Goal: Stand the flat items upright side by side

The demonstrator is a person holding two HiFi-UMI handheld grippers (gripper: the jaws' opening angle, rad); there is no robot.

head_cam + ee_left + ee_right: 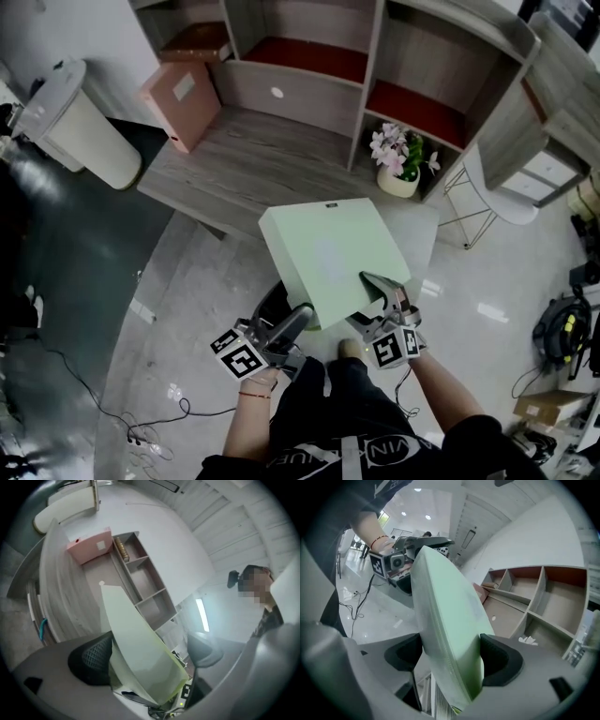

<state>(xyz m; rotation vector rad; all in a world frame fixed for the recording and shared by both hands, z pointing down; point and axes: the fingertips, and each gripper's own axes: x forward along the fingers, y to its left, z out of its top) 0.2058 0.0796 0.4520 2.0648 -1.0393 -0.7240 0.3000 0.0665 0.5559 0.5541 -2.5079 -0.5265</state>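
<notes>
Your right gripper pinches the near edge of the pale green folder between its jaws. The folder hangs in the air just short of the wooden surface, broad face up and tilted, with its long axis running away from you. The jaws of your left gripper are spread around its near corner without clamping it. A pink folder sits at the surface's left end.

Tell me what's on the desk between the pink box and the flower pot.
Nothing. In the head view, the desk is bare wood from the pink box across to the flower pot.
</notes>
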